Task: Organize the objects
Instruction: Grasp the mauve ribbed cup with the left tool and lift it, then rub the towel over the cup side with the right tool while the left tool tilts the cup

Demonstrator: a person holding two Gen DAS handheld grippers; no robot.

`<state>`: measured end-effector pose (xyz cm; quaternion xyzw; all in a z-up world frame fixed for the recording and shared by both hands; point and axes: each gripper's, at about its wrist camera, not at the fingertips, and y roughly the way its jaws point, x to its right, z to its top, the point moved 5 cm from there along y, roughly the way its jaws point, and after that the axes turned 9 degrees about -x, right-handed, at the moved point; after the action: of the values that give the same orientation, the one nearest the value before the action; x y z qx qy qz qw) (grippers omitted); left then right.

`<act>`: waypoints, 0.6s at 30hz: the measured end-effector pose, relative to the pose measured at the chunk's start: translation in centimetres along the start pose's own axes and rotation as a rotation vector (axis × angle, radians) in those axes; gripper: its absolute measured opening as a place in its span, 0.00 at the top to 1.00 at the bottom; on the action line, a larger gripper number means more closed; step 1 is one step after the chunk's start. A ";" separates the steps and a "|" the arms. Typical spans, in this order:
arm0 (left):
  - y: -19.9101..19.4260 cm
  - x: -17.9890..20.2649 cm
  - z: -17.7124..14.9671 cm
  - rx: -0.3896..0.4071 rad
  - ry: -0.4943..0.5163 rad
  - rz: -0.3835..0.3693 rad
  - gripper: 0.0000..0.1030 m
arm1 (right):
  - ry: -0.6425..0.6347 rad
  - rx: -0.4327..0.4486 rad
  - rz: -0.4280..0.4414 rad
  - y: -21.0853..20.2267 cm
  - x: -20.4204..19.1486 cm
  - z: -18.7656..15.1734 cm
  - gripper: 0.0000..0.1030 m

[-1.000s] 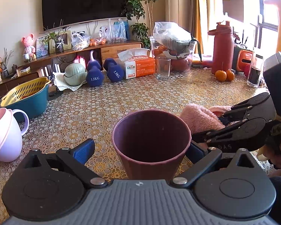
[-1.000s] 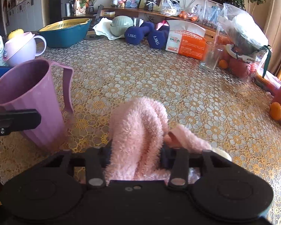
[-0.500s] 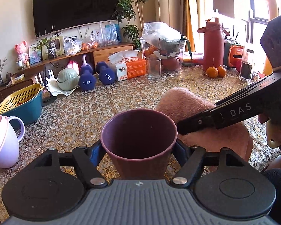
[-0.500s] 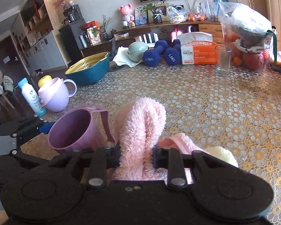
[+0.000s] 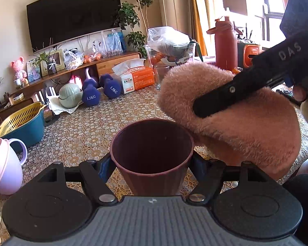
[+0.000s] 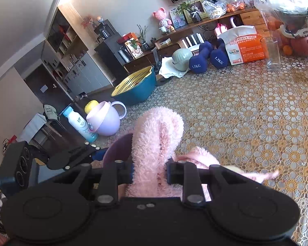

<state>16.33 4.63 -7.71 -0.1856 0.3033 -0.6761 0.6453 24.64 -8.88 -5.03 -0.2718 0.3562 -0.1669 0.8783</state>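
**Towel held over the cup**

The left gripper [image 5: 152, 162] is clasping the purple cup [image 5: 152, 149] between both fingers, holding it upright above the patterned table [image 5: 88, 127]. The right gripper [image 6: 148, 170] is pinching a fluffy pink towel [image 6: 157, 135], its fingers clamped on the fold. In the left view the towel [image 5: 232, 121] is hanging just right of the cup's rim, its edge overlapping it. A lilac jug [image 5: 4, 164] and a blue basket [image 5: 22, 127] are sitting at the left.
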 end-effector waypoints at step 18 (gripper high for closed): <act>1.1 4.6 1.6 0.007 0.213 0.081 0.28 | -0.067 0.004 -0.289 -1.5 1.0 -0.8 0.76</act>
<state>17.74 -0.18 -7.87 -0.0983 0.3749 -0.6665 0.6369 24.64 -10.86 -5.13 -0.3240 0.2835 -0.2831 0.8571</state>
